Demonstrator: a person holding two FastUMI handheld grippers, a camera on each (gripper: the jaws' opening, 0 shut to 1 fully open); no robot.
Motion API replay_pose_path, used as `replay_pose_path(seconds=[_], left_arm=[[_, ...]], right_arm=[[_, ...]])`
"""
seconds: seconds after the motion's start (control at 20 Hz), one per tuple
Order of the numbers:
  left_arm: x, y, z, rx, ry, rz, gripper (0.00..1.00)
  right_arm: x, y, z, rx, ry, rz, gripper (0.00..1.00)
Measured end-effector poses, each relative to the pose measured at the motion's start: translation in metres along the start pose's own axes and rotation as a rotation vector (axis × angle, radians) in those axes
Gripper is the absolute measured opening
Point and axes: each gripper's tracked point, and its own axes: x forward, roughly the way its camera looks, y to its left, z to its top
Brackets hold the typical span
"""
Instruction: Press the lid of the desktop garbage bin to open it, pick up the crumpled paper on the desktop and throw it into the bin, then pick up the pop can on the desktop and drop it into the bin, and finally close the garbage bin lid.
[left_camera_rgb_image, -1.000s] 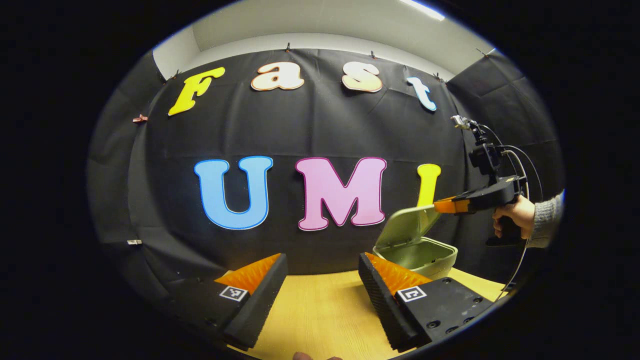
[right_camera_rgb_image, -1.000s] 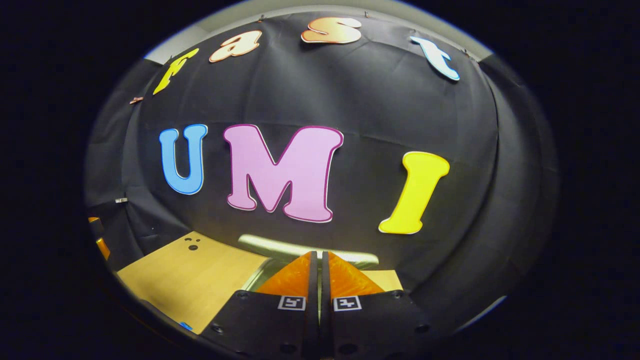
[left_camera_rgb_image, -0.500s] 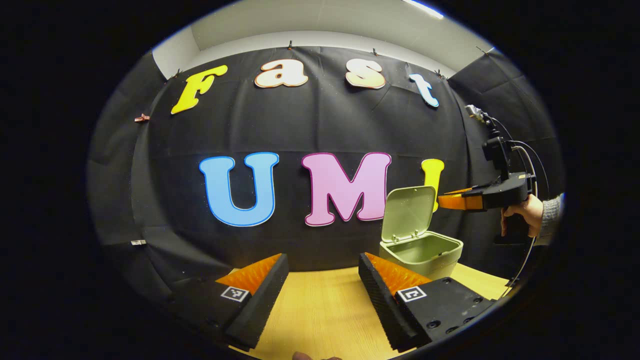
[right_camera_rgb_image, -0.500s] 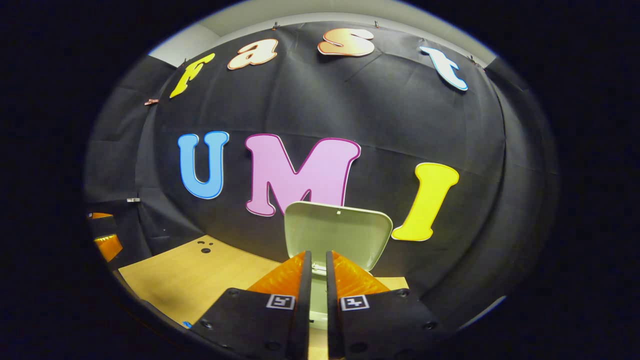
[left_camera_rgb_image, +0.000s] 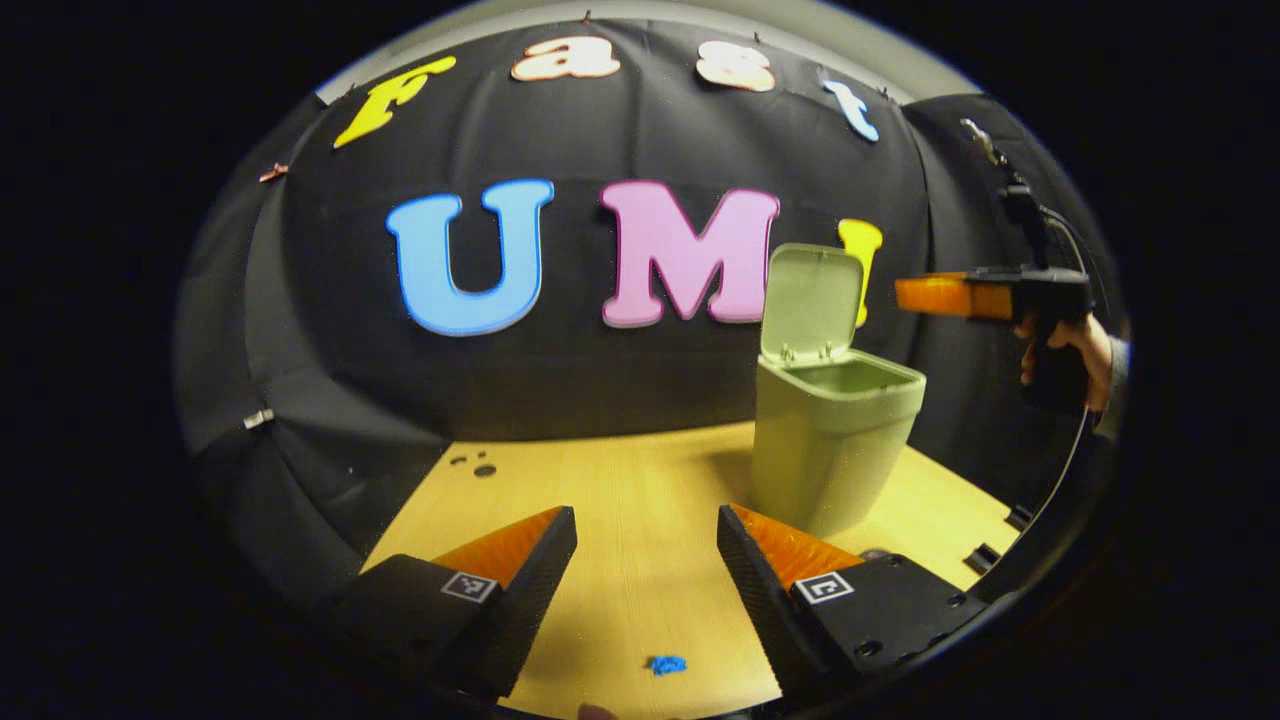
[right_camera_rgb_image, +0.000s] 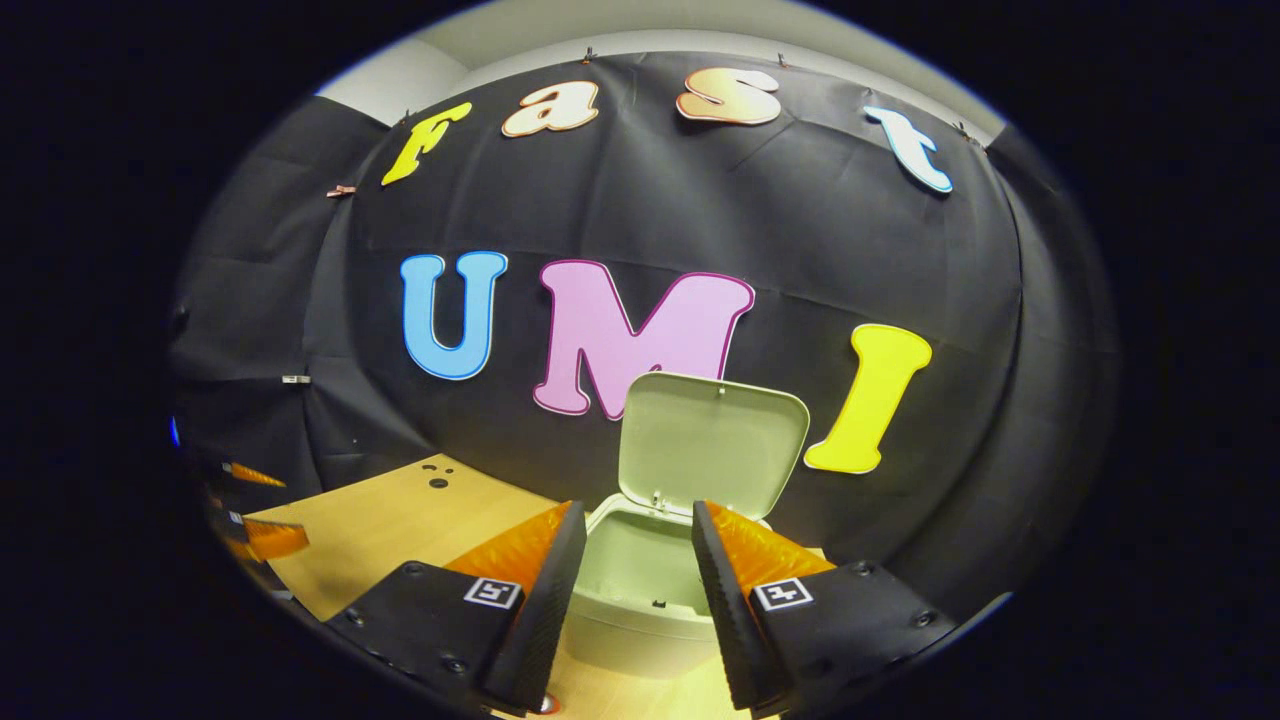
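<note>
Left gripper view: the left hand-held gripper (left_camera_rgb_image: 645, 560) is spread wide and empty over the counter (left_camera_rgb_image: 640, 480). To its right stands the garbage bin (left_camera_rgb_image: 830, 440), lid (left_camera_rgb_image: 810, 300) upright. In the right gripper view, the right hand-held gripper (right_camera_rgb_image: 628, 570), also wide and empty, hovers above the bin's open mouth.

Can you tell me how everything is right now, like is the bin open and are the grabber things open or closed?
garbage bin: upright on the table, open.
lid: flipped up, standing behind the bin's mouth.
left gripper: open, holding nothing, above the table.
right gripper: open, holding nothing, up above the bin's mouth.
table: has a small blue mark near the left gripper.
</note>
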Motion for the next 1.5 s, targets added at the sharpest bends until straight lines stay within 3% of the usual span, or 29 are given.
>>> replay_pose_path(seconds=[0.35,0.55,0.7,1.35,1.5], left_arm=[[0.008,-0.018,-0.119,-0.002,0.247,-0.056,0.93],[0.017,-0.025,-0.162,-0.010,0.335,-0.078,0.88],[0.027,-0.027,-0.185,-0.016,0.378,-0.087,0.75],[0.055,-0.026,-0.253,0.051,0.518,-0.107,0.73],[0.061,-0.027,-0.260,0.058,0.541,-0.121,0.67]], right_arm=[[-0.024,0.028,-0.027,0.035,0.054,0.041,0.70],[-0.041,0.050,-0.043,0.092,0.095,0.075,0.71],[-0.058,0.060,-0.053,0.085,0.116,0.079,0.70],[-0.102,0.030,-0.067,0.078,0.166,-0.035,0.70],[-0.106,0.027,-0.070,0.075,0.177,-0.048,0.70]])
